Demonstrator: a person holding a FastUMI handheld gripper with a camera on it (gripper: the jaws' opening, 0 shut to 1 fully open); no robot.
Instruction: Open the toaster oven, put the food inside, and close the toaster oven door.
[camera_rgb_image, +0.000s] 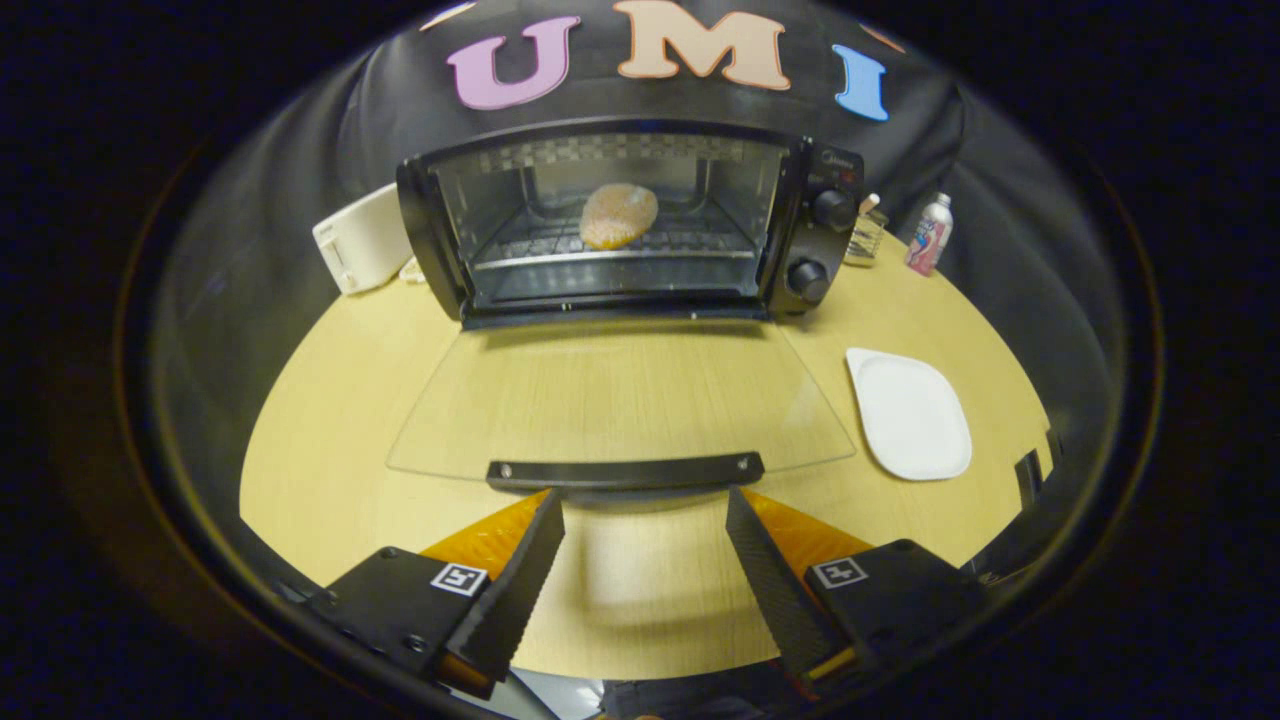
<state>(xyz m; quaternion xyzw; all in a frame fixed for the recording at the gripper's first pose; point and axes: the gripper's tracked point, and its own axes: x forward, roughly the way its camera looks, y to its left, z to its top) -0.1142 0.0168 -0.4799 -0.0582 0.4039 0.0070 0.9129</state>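
Food (618, 214) sits on the rack; your jaws hang open, gripping nothing, so slide under the door handle (626, 471) and lift evenly.

The bench (330, 420) has a light wooden top with a rounded front edge. At its back stands the toaster oven (620, 225), with its glass door (620, 400) folded down flat over the wood and the dark handle (625, 470) toward the front. Just left of the oven is a white box-like appliance (362, 238), touching or nearly touching its side. Right of the oven stand a small wire rack (864, 236) and a small can (929, 234). A white plate (908, 413) lies flat beside the door's right edge.
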